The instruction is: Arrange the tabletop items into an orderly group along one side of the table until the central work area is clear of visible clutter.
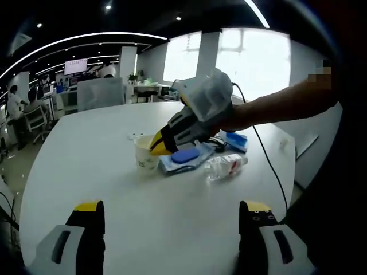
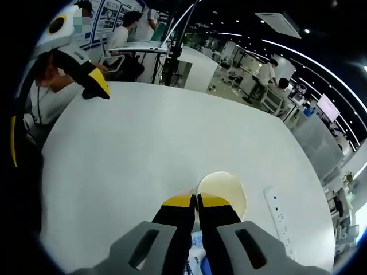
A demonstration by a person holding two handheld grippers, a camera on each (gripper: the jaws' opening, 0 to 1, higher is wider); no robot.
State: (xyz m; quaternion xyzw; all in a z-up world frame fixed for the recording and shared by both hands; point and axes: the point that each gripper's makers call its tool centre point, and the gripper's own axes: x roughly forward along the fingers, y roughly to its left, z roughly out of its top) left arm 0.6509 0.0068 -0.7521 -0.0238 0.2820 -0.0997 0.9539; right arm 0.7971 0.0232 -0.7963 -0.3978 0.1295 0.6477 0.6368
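White tabletop (image 1: 143,229), bare across its centre; clutter gathered toward one edge. There stand a paper cup (image 1: 145,153), a clear plastic bottle (image 1: 225,167) lying on its side with its long axis along that edge, and a blue-lidded packet (image 1: 184,158) between them. The right gripper (image 1: 156,145), jaws closed together, tips at the cup's near rim, is the nearer; whether it pinches the rim cannot be told. The left gripper (image 1: 172,212), jaws spread wide, hovers well apart.
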